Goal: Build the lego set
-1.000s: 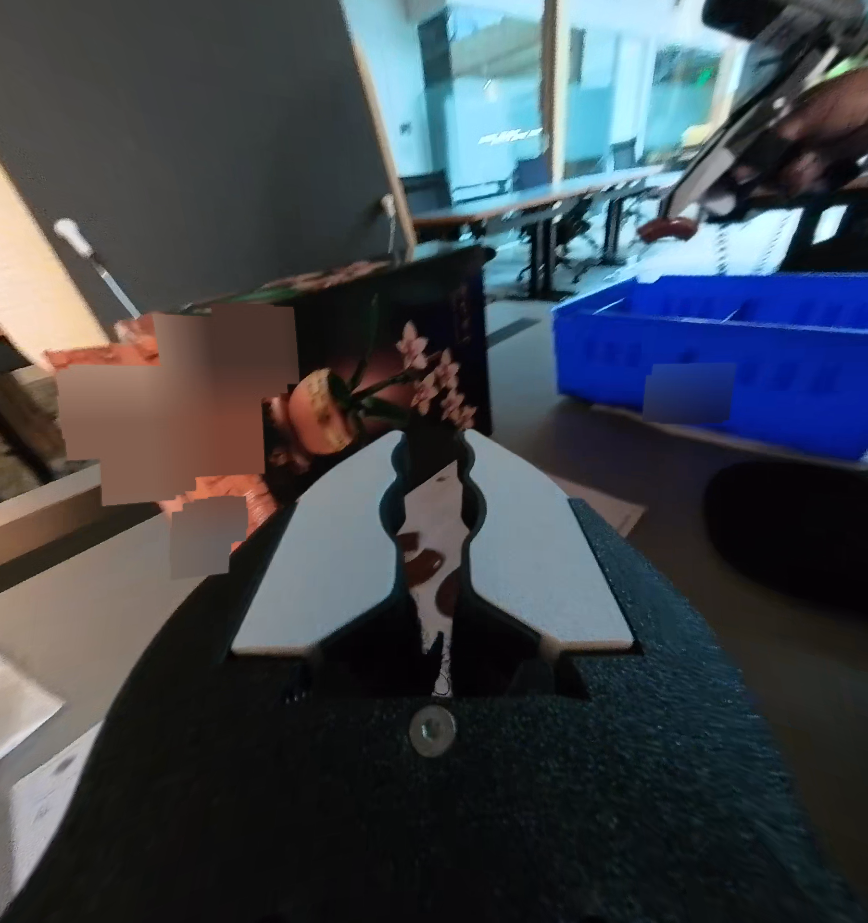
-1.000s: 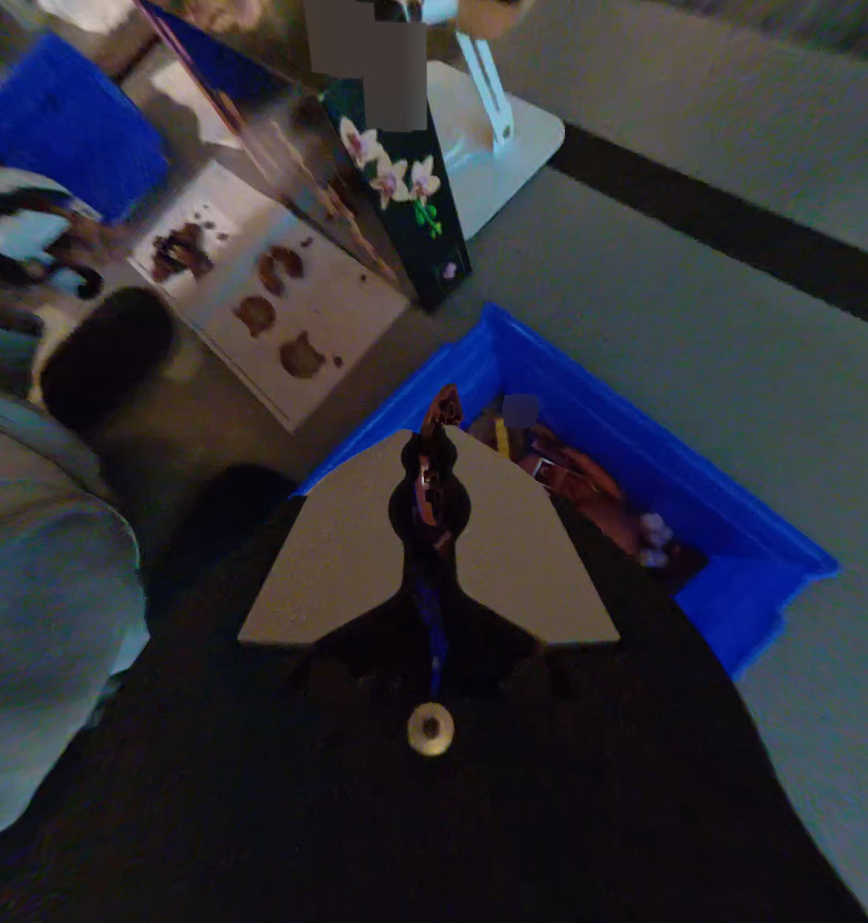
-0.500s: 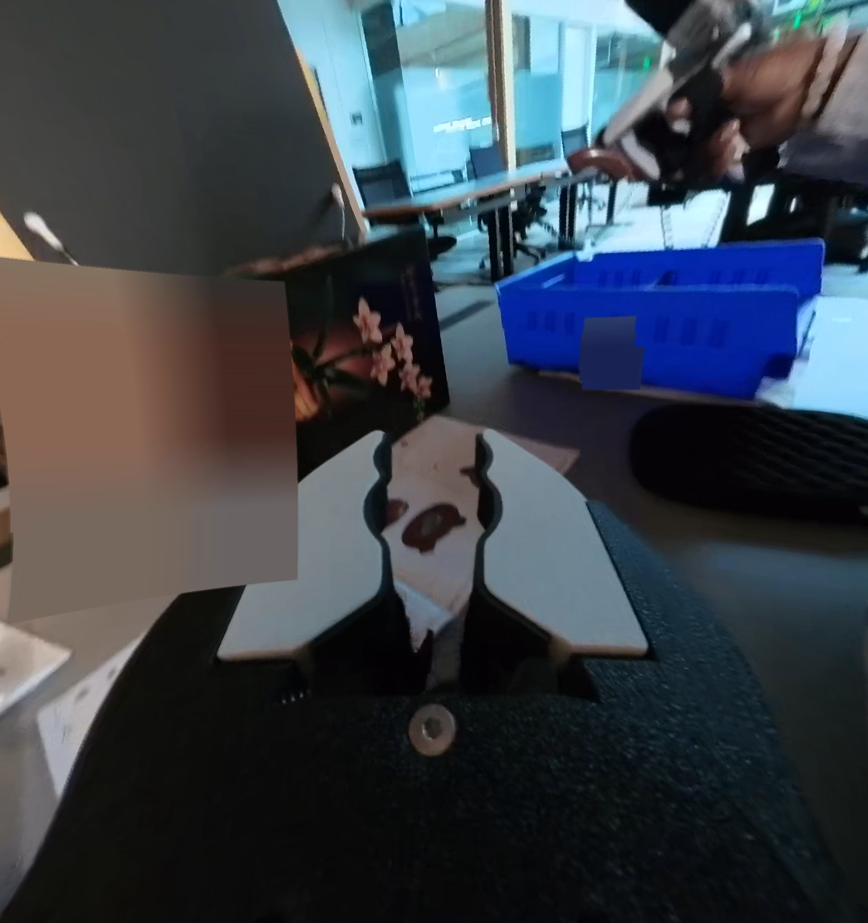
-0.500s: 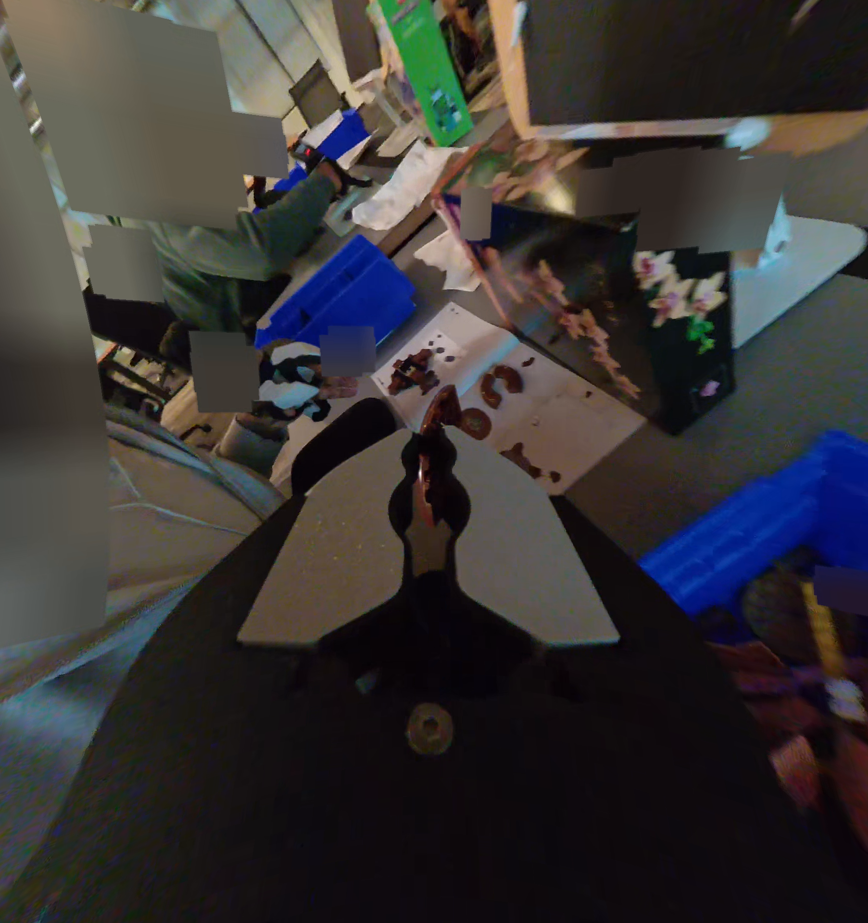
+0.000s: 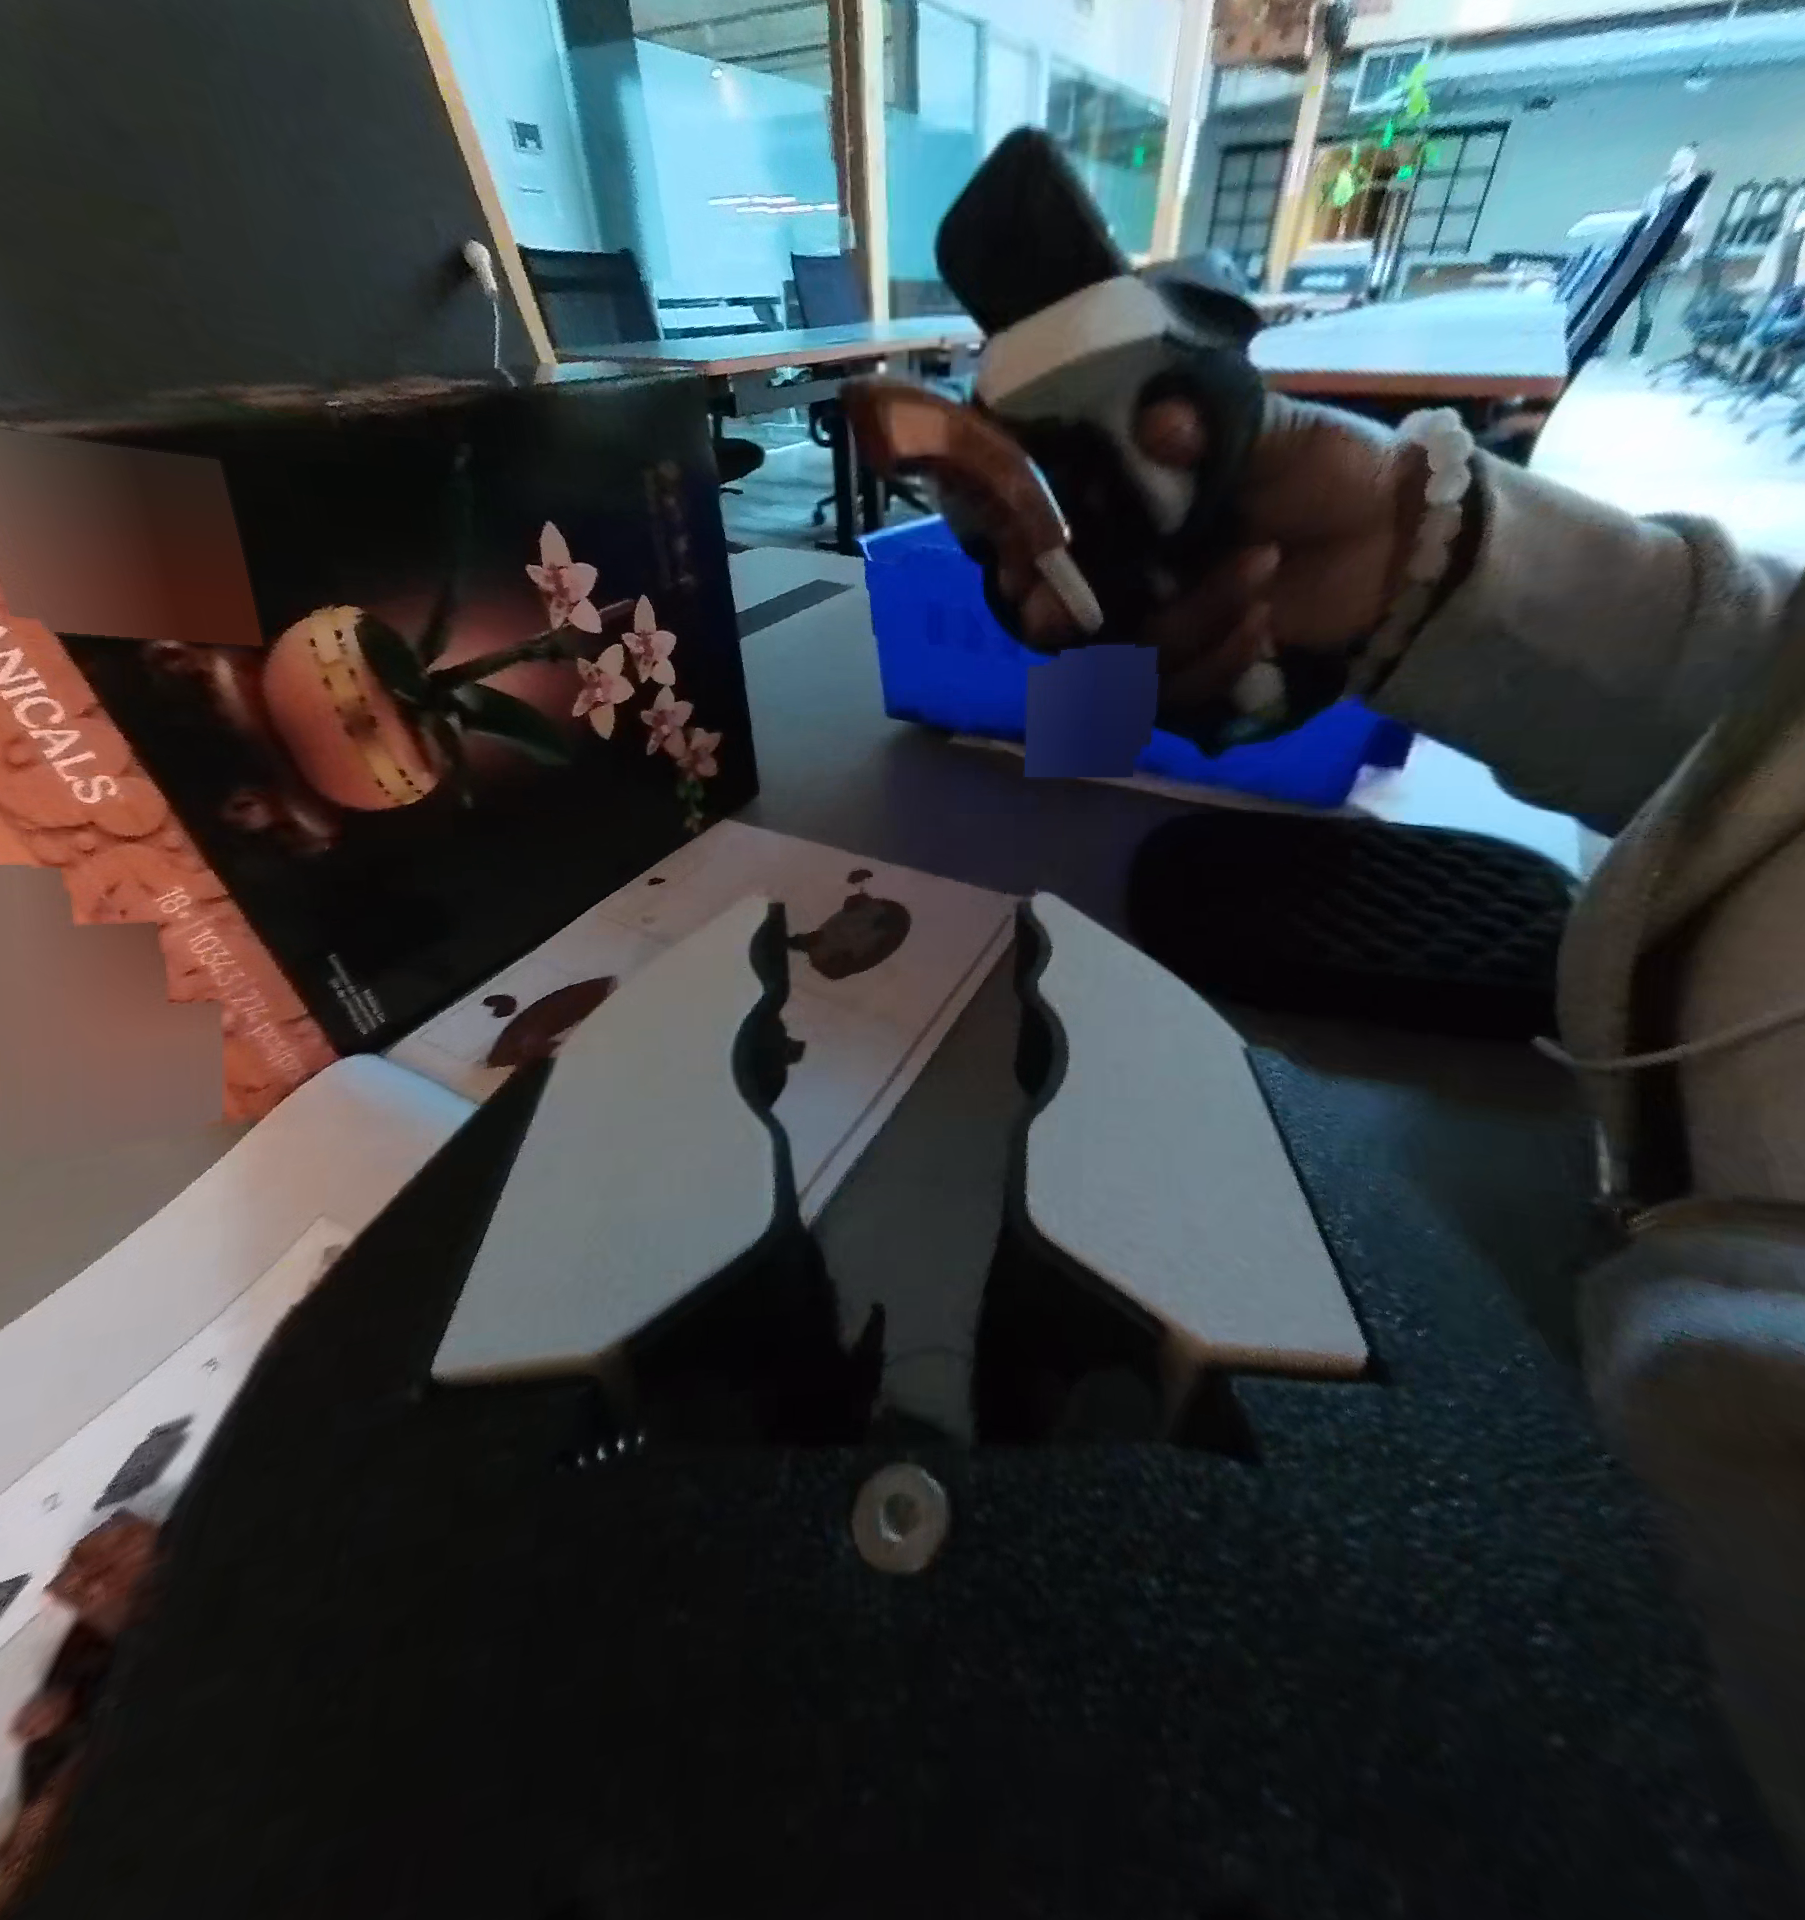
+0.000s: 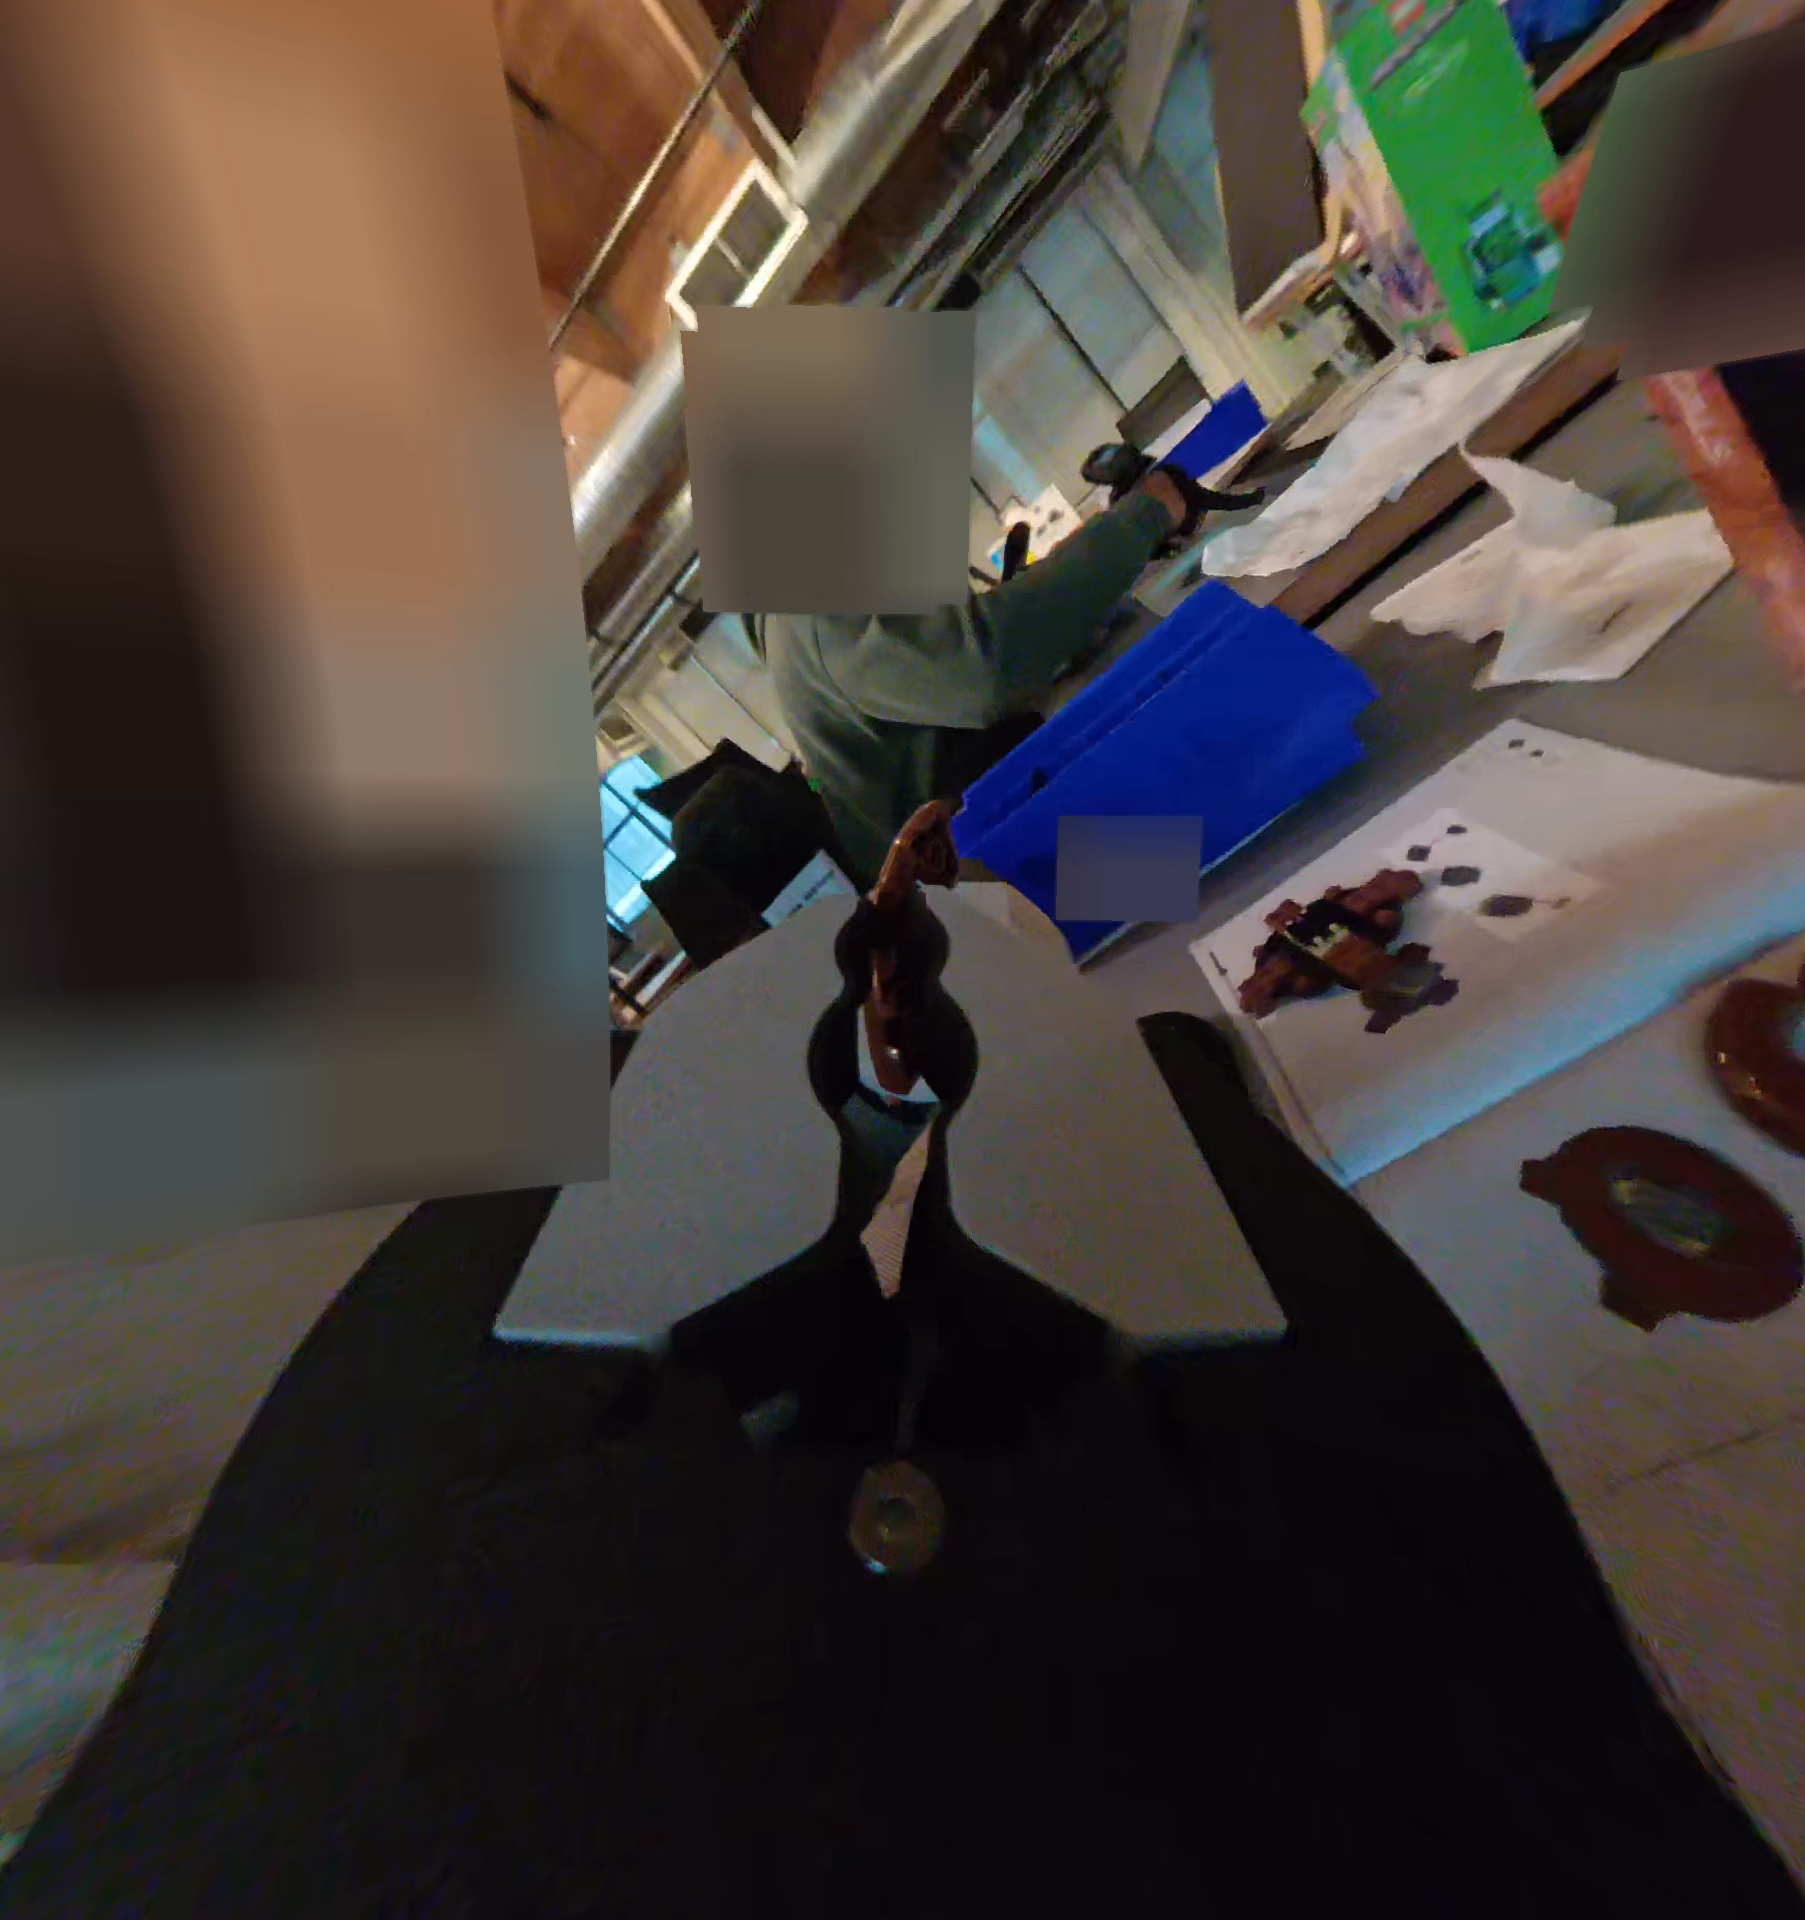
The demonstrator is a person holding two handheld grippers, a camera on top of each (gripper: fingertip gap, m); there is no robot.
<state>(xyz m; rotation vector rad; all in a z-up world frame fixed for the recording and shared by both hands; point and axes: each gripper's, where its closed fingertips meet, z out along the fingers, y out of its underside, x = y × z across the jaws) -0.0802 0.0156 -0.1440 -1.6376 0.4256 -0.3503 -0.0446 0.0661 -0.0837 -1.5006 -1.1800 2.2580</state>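
We see our left gripper [image 5: 898, 935] with its jaws well apart and nothing between them, low over the open booklet [image 5: 669, 935] that lies on the grey table [image 5: 929, 790] beside the dark box with flowers [image 5: 441, 665]. Our right gripper [image 6: 903, 935] is closed on a thin curved brown piece [image 6: 913, 862], which sticks out beyond the fingertips. The hold looks narrow to us, so the piece could turn or slip out and fall on the table if the hand moves quickly. The left wrist view shows the right gripper from outside, raised in the air in front of the blue bin [image 5: 939, 644], with the hand [image 5: 1272, 540] around it. Only the right wrist view shows the brown ring parts [image 6: 1667, 1226] and the small brown assembly [image 6: 1345, 945] on the white page [image 6: 1500, 1039].
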